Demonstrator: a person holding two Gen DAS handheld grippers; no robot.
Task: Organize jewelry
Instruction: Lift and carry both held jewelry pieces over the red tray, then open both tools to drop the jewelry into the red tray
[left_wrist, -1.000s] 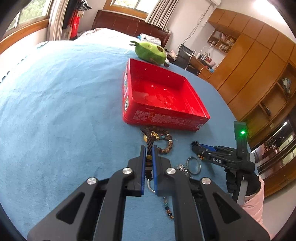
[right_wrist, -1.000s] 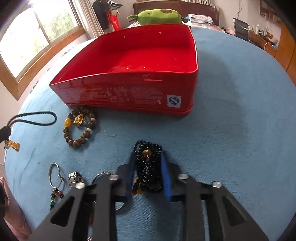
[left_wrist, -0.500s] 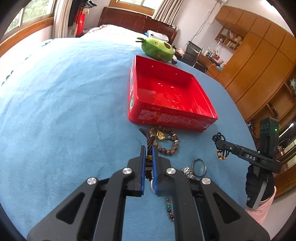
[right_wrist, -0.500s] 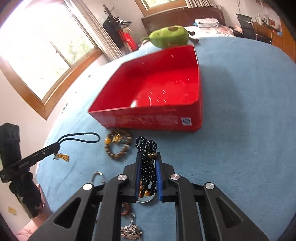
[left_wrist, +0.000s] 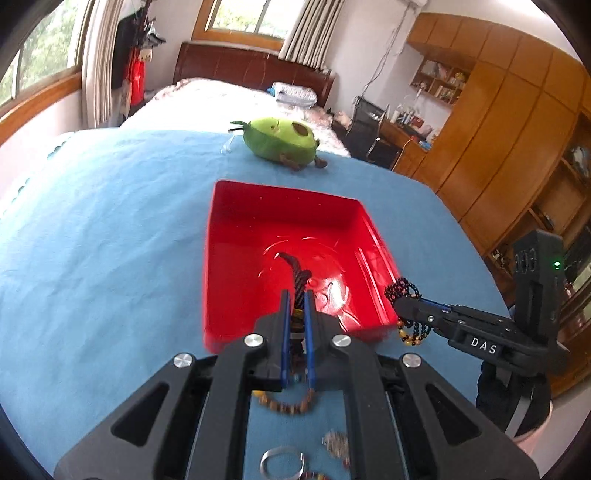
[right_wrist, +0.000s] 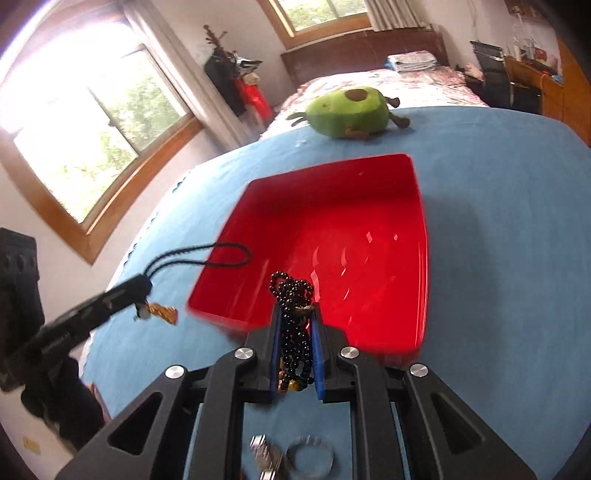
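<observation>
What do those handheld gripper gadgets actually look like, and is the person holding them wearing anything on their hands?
Each is matte black plastic with two angular, triangle-cutout arms, silver round bolts and blue pads lining the fingers. The right gripper, seen from the side, carries white "DAS" lettering and an upright black block with a small green light. The left gripper has a similar block. The hand under the handle wears a black glove with a pale pink cuff.

Bright daylight floods in from the wood-framed window (right_wrist: 92, 122), blown out to white glare in the right wrist view. The glossy red plastic tray (right_wrist: 369, 236) carries white glints and its near edge smears with motion blur. Fisheye distortion bends both views, with dark corners.
</observation>
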